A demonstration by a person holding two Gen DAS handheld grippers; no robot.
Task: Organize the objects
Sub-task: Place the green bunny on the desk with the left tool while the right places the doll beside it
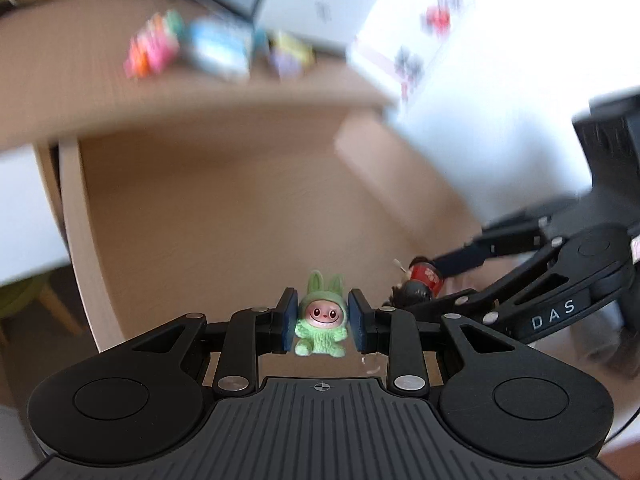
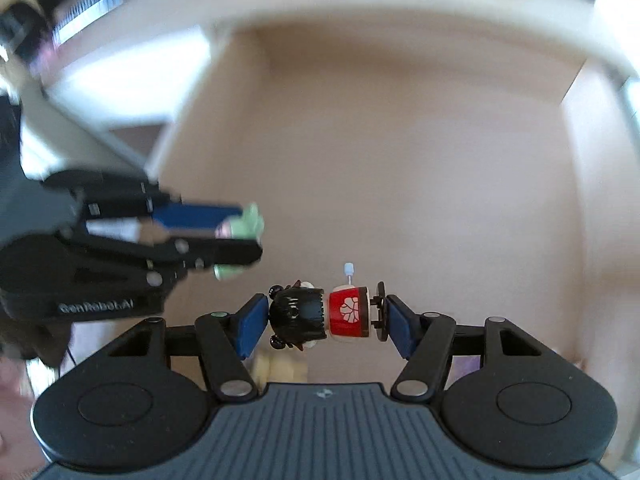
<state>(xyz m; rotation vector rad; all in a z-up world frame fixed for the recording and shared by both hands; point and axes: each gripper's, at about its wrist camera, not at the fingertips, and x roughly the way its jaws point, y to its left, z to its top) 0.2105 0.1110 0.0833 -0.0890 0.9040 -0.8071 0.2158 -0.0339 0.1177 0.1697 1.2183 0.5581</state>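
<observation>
A small green bunny figure [image 1: 320,322] is held upright between the blue pads of the left gripper [image 1: 322,325], face turned toward the camera; the jaws are narrowed onto its sides. In the right wrist view the same figure [image 2: 244,226] is seen as a blurred green shape at the tips of the left gripper [image 2: 240,236], up and to the left of the doll.

A doll with black hair and a red body [image 2: 324,314] is clamped sideways in the right gripper [image 2: 324,320]: head against the left pad, a black disc base (on a short peg) against the right pad, jaws partly closed around it. A thin white-tipped stick is seen rising from its body. In the left wrist view the doll [image 1: 418,284] is seen just right of the bunny figure, at the tips of the right gripper [image 1: 432,284], a bit farther from the camera.

Both figures are held in the air in front of a light wooden desk [image 1: 208,92], below its top edge, near each other but apart. On the desk top, far above the bunny figure, blurred colourful items [image 1: 192,46] are seen (kind cannot be told). Motion blur covers the whole background.
</observation>
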